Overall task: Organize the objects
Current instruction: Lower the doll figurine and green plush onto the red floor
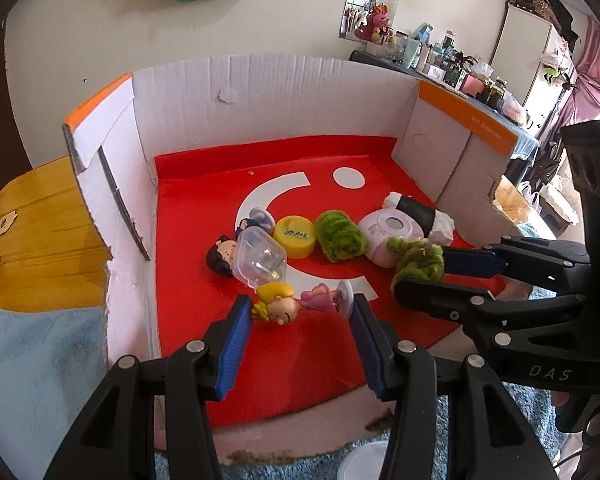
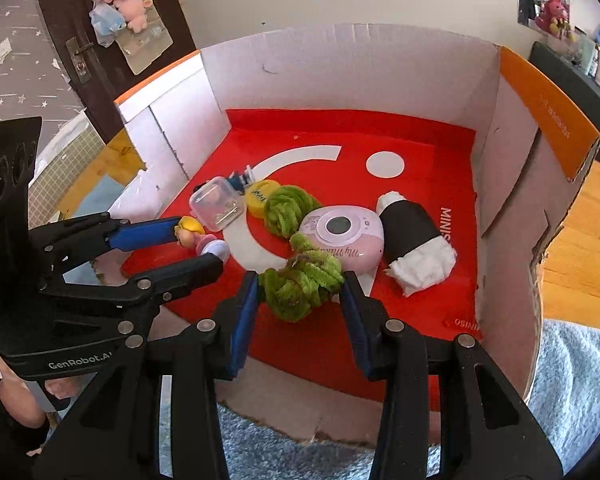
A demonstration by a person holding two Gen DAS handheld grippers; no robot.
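Observation:
My left gripper (image 1: 300,304) is shut on a small blonde figurine (image 1: 296,302) in a pink dress, held just above the red floor of the cardboard box (image 1: 260,92). My right gripper (image 2: 300,286) is shut on a green fuzzy bundle (image 2: 300,284) next to a pink toy camera (image 2: 342,236). A row lies across the red floor: a dark-haired figurine (image 1: 220,256), a clear plastic case (image 1: 262,260), a yellow cap (image 1: 294,236), a second green fuzzy bundle (image 1: 340,236), the camera and a black-and-white roll (image 2: 414,240).
The box has high white walls at the back and both sides, with orange-edged flaps (image 2: 552,120). Its front is open over a blue fuzzy cloth (image 2: 284,444). A wooden table (image 1: 32,232) lies to the left and right of the box.

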